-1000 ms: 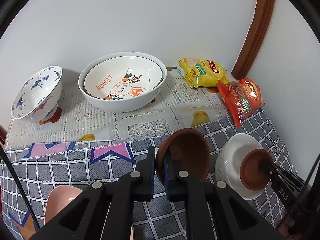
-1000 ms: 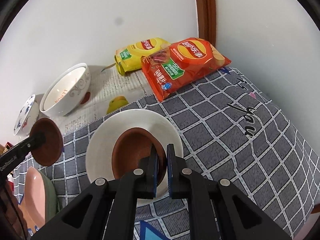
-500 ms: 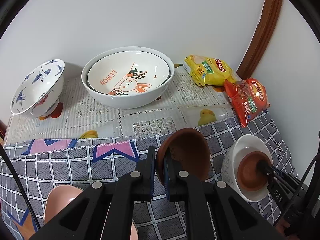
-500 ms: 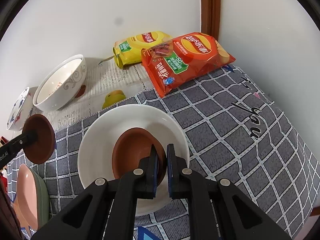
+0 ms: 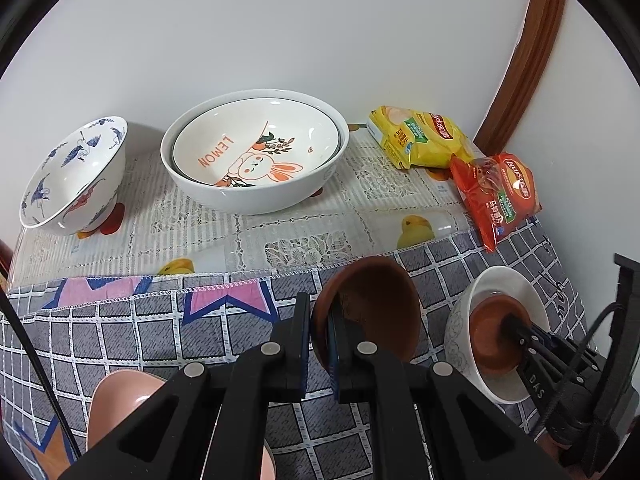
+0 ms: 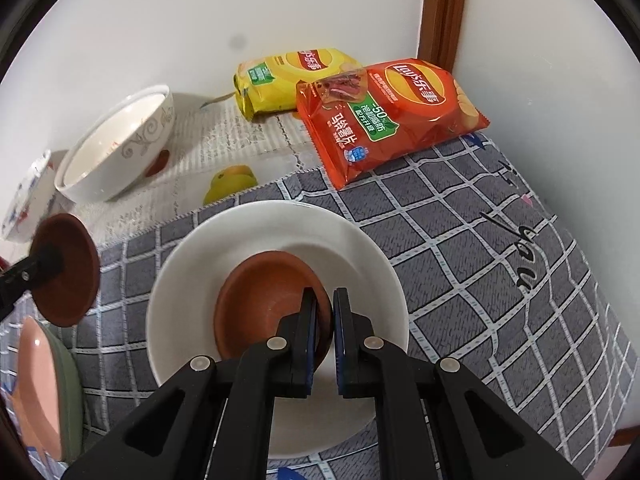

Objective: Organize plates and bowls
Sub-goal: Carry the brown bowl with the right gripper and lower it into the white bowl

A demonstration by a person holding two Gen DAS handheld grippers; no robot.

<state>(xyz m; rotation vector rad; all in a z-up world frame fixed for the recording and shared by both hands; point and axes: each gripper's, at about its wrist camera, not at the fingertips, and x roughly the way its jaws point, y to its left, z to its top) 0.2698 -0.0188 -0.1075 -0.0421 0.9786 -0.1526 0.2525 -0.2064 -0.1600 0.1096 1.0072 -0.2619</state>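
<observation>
The left tongs (image 5: 319, 330) are clamped narrow on the rim of a brown dish (image 5: 372, 308), which stands tilted on edge above the grey checked cloth (image 5: 132, 332) of the desk; the right tongs (image 6: 324, 308) are likewise pinched on the near rim of a second brown dish (image 6: 264, 304), which sits low inside a white bowl (image 6: 360, 264) just ahead of their tips, though whether the dish rests fully on the bowl's floor I cannot tell. Seen from the left tongs, that white bowl lies to their right, near the desk's edge; a pink dish (image 5: 120, 404) shows below and to their left, partly hidden by the tong arms; from the right tongs it appears stacked on a green one (image 6: 74, 384). Far ahead of the left tongs, against the wall, a large white bowl (image 5: 256, 196) holds a plate printed with a rabbit and the word LEMON (image 5: 256, 152); to its left a blue-patterned bowl (image 5: 72, 176) leans tilted. Ahead and to the right of both tongs lie a yellow crisp bag (image 5: 420, 136) and a red crisp bag (image 6: 392, 116), the red one overlapping the edge of the checked cloth.
</observation>
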